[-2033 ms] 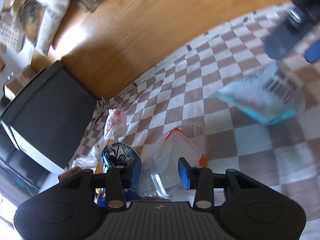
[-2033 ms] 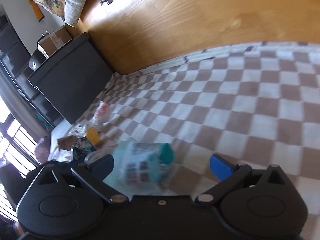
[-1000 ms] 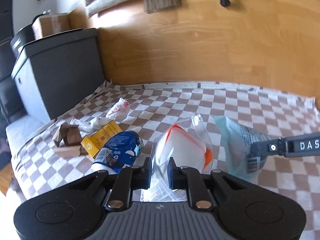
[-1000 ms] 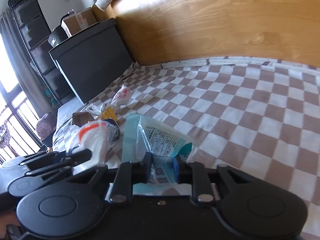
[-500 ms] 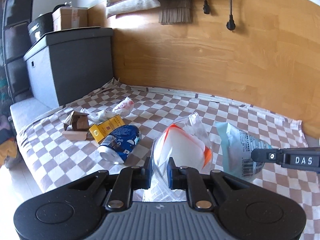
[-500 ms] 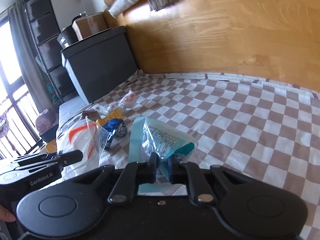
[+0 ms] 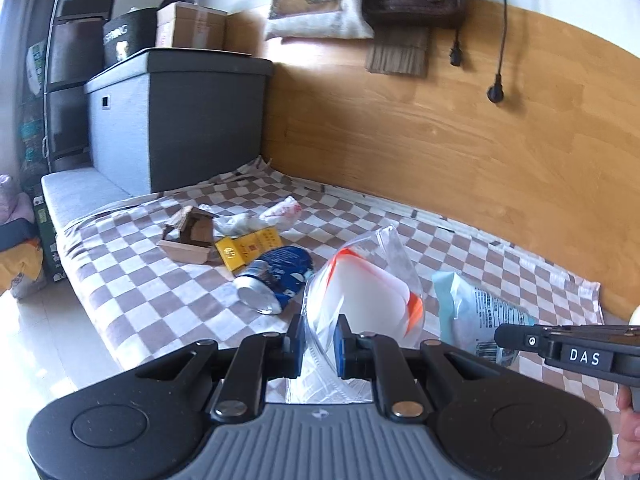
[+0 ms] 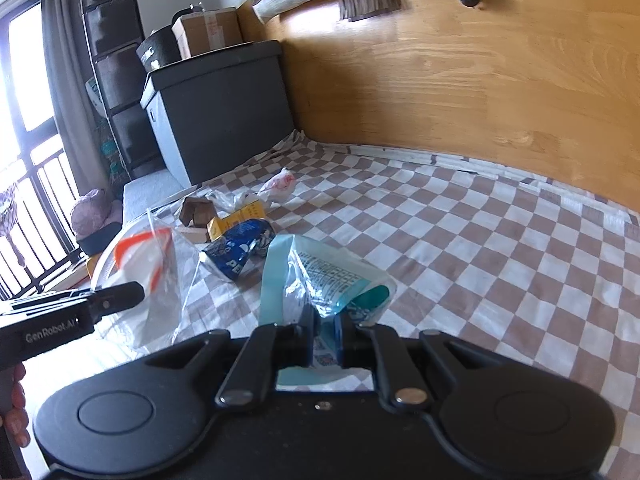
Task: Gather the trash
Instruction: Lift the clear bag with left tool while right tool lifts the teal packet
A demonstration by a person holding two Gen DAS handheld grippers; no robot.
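My left gripper (image 7: pixel 318 346) is shut on a clear plastic bag with orange trim (image 7: pixel 368 288), held up above the checkered cloth (image 7: pixel 152 280). My right gripper (image 8: pixel 326 338) is shut on a light-blue printed wrapper (image 8: pixel 320 280), also lifted. In the right wrist view the clear bag (image 8: pixel 140 276) hangs at the left from the left gripper. The blue wrapper (image 7: pixel 476 312) shows at the right of the left wrist view. A crushed blue can (image 7: pixel 276 276), a yellow box (image 7: pixel 248 248), a brown cardboard piece (image 7: pixel 188 236) and crumpled white wrappers (image 7: pixel 280 212) lie on the cloth.
A grey storage box (image 7: pixel 176 120) with a cardboard carton (image 7: pixel 188 26) on top stands at the cloth's far left corner. A wooden wall panel (image 7: pixel 460 152) runs behind, with cords hanging on it. A window with railings (image 8: pixel 24 184) is at the left.
Both grippers have risen and tilted up with their bags, so more of the wall and room shows. The right gripper's pads have closed tighter on the blue wrapper.
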